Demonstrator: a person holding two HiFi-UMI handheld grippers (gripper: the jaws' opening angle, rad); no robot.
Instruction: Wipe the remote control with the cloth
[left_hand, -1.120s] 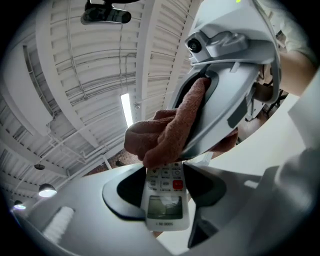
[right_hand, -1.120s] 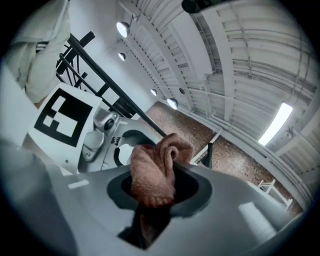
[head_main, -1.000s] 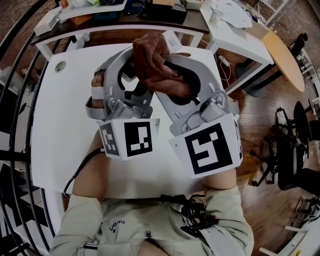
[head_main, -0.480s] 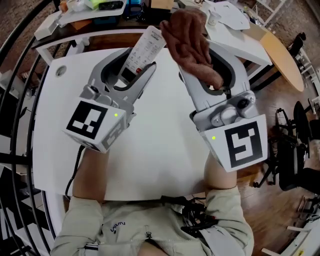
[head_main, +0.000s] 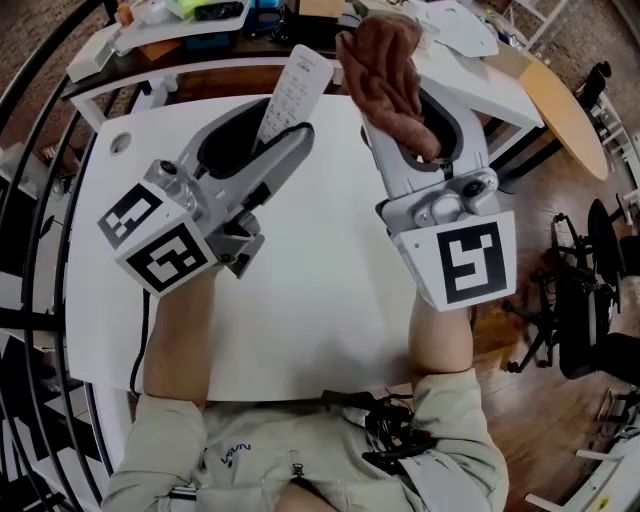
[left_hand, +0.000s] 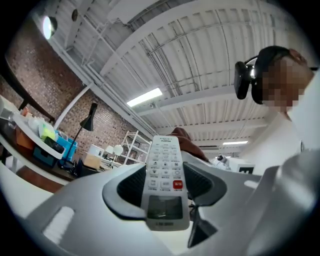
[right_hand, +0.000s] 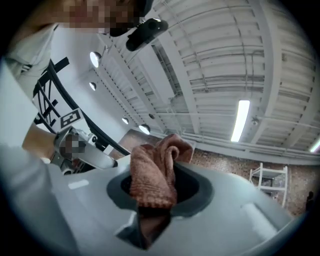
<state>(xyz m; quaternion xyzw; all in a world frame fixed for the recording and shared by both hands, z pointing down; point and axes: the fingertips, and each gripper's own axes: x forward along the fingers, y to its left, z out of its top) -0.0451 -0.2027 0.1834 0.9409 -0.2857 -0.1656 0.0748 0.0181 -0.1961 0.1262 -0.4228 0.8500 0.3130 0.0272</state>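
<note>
A person stands over a white table, seen from above, with a two-jaw gripper in each hand. Both grippers are raised above the tabletop.

The left gripper is clenched on the near end of a white remote control. The remote's far end juts out past the jaw tips. In the left gripper view its button face is turned towards the camera.

The right gripper is clamped on a bunched reddish-brown cloth, which bulges loosely beyond the jaws.

Remote and cloth sit side by side over the far part of the table, the remote on the left. They are very near each other, with a narrow gap between them as far as the head view shows.

The step in hand appears to be bringing the cloth onto the remote for a wipe. To do it well:

- Hold the left grip firm and steady.
- Turn the face to be cleaned towards the cloth.
- Stroke the loose bulge of cloth along the exposed length, from the jaws out to the free tip.
- Press lightly, since a hard push would probably pivot the remote in the jaws.

The end inside the jaws cannot be reached without a fresh grip.
</note>
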